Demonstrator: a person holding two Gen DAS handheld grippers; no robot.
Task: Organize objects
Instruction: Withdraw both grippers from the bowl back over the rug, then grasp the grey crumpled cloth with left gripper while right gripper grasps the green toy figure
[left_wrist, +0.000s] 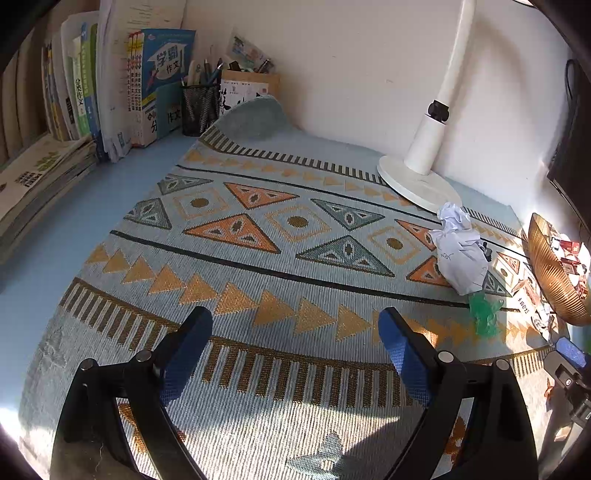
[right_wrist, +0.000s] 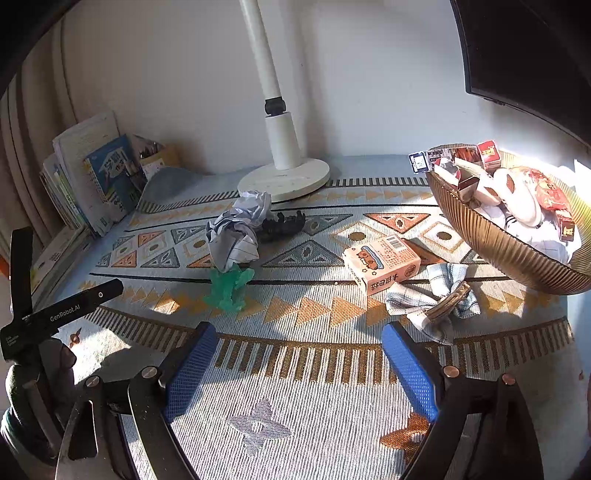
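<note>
On the patterned mat (right_wrist: 295, 369) lie a crumpled paper ball (right_wrist: 236, 229), a green toy figure (right_wrist: 229, 286), a black toy (right_wrist: 282, 225), a pink carton (right_wrist: 382, 264) and a checked cloth (right_wrist: 424, 299) wrapped around a small brown thing. The left wrist view shows the paper ball (left_wrist: 461, 251) and green toy (left_wrist: 485, 312) at its right. My left gripper (left_wrist: 295, 343) is open above bare mat. My right gripper (right_wrist: 299, 354) is open too, nothing between its fingers, with the carton and cloth just beyond.
A ribbed bronze bowl (right_wrist: 509, 251) full of small packets sits at the right. A white lamp base (right_wrist: 284, 179) stands at the back against the wall. Books (left_wrist: 110, 92) and a mesh pen cup (left_wrist: 199, 107) line the back left. A dark monitor (right_wrist: 524, 55) hangs upper right.
</note>
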